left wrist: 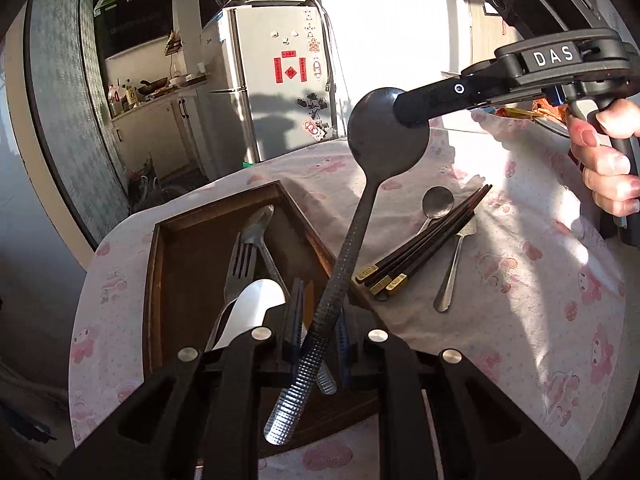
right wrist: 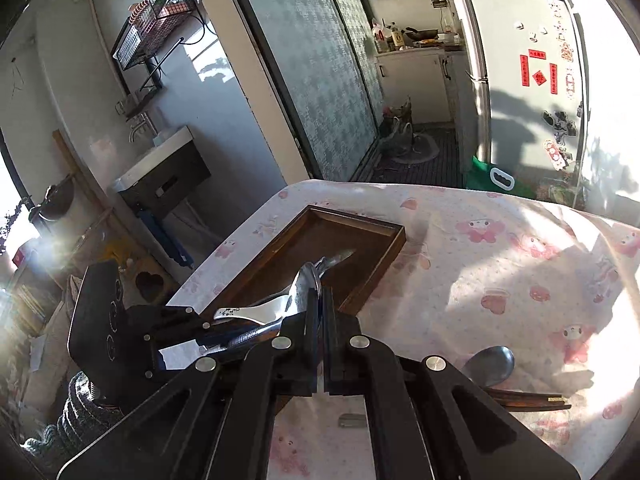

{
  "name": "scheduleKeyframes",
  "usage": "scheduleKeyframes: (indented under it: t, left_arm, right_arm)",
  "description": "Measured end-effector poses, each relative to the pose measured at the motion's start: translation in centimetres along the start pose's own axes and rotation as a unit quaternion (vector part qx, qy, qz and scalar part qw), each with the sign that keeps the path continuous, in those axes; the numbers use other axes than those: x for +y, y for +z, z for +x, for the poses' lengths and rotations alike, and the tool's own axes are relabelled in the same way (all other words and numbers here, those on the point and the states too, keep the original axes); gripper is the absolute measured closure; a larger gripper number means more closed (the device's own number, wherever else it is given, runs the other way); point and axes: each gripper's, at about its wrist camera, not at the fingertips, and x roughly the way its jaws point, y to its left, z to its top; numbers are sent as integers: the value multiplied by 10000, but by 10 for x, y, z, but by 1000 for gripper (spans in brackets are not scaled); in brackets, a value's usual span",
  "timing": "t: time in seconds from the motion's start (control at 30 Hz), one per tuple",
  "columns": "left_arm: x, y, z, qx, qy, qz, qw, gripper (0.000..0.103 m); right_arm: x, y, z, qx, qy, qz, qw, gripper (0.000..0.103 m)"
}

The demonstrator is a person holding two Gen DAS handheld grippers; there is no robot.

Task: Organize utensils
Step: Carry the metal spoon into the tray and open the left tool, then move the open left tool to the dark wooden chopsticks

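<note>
Right now the wooden tray (left wrist: 160,264) is sitting on the pink-patterned tablecloth (left wrist: 520,280), and it is holding a fork (left wrist: 239,264), a metal spoon (left wrist: 258,222) and a white ceramic spoon (left wrist: 256,300), all lying lengthwise inside it. From the right wrist view the same tray (right wrist: 384,236) is showing the white spoon (right wrist: 256,310) lying at its near end.

Just beside the tray, on the cloth, a bundle of dark chopsticks (left wrist: 432,236) with gold ends is lying at a slant, with a small metal spoon (left wrist: 437,204) partly under it and another metal utensil (left wrist: 454,268) poking out beneath; what kind it is I cannot tell. A silver fridge (left wrist: 276,80) with red stickers is standing behind the table.

The left gripper (left wrist: 320,320) is clamping its fingers on the textured handle of a large dark ladle-like spoon (left wrist: 384,136), which is rising tilted above the tray's right wall, its bowl up in the air. The right gripper (left wrist: 412,110), held in a hand (left wrist: 604,168), is pressing its fingers onto that bowl. In the right wrist view its fingers (right wrist: 308,320) are standing nearly together, pinching the thin edge of the bowl (right wrist: 308,284) between them.
</note>
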Motion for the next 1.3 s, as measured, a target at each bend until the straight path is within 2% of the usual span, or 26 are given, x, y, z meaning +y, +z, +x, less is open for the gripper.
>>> scheduleKeyframes:
  t: [0.1,0.23,0.3,0.37,0.43,0.47,0.5,0.57,0.6,0.7,0.77,0.8,0.9,1.07,1.3]
  left_arm:
    - [36,-9,5,111,140,-351,9992,84]
    - [60,-22,16,299,194,-768,9964,84]
    - [61,-26,22,476,343,-698,9958,85]
    - [61,-27,22,490,506,-674,9952,84]
    - [64,-27,20,477,610,-778,9940,77]
    - [63,-27,18,453,653,-749,9940,69]
    - [62,-27,16,409,690,-712,9942,66]
    - [60,-26,12,323,615,-694,9952,65]
    - [59,-25,11,292,551,-702,9956,59]
    - [53,-24,10,247,632,-605,9959,54]
    - [52,-23,9,212,625,-617,9959,47]
    - [52,-23,8,176,581,-644,9961,45]
    - [50,-21,3,64,530,-629,9966,41]
    - [32,-17,-4,-216,186,-391,9988,32]
    - [-27,-1,0,-129,-304,81,9994,30]
  right_arm:
    - [7,12,36,164,59,1,9998,101]
    - [13,20,72,339,24,-47,9994,101]
    - [13,19,86,420,-34,-29,9991,100]
    - [11,18,96,484,-57,18,9988,100]
    - [11,14,103,518,-159,2,9985,100]
    - [11,12,105,539,-174,11,9984,99]
    - [11,10,108,571,-201,10,9982,99]
    - [10,7,112,624,-256,31,9977,98]
    - [9,5,113,631,-241,53,9977,97]
    - [7,3,112,631,-297,93,9975,97]
    - [5,4,109,583,-307,150,9977,92]
    - [5,4,107,560,-329,172,9977,83]
    - [2,3,95,491,-404,178,9978,64]
    - [-18,-12,47,386,-608,174,9972,52]
    - [-77,-50,-35,178,-1040,603,9926,48]
